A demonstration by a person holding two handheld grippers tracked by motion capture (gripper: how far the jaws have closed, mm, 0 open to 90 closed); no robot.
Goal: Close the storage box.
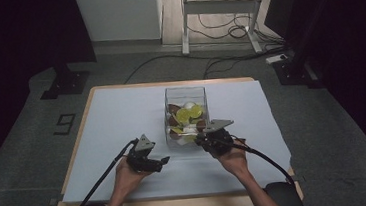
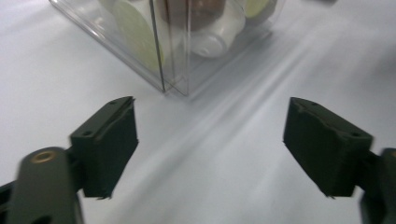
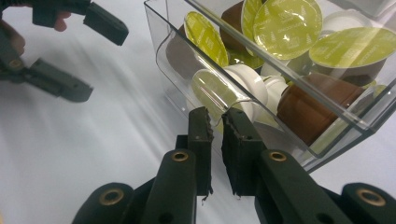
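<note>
- Two grippers are in my hands over the pale sheet (image 1: 121,113) that covers the table, both on my side of a clear plastic box (image 1: 184,94).
- My left gripper (image 2: 210,149) hovers above the sheet with its jaws spread wide and nothing between them; a bottom corner of the box lies just beyond them.
- My right gripper (image 3: 217,140) has its jaws nearly closed, a thin gap left, tips right at the box's near wall where a scooped cut-out opens. I cannot tell whether they pinch the wall's edge.
- The box stands on the sheet around the middle of the table, nearer the far edge than my hands are.
- Inside it lie coffee capsules (image 3: 287,28) heaped loosely: lime-green foil lids, brown bodies, white ones.
- From the right gripper view, my left gripper (image 3: 79,56) sits off to the side, near the box but apart from it.
</note>
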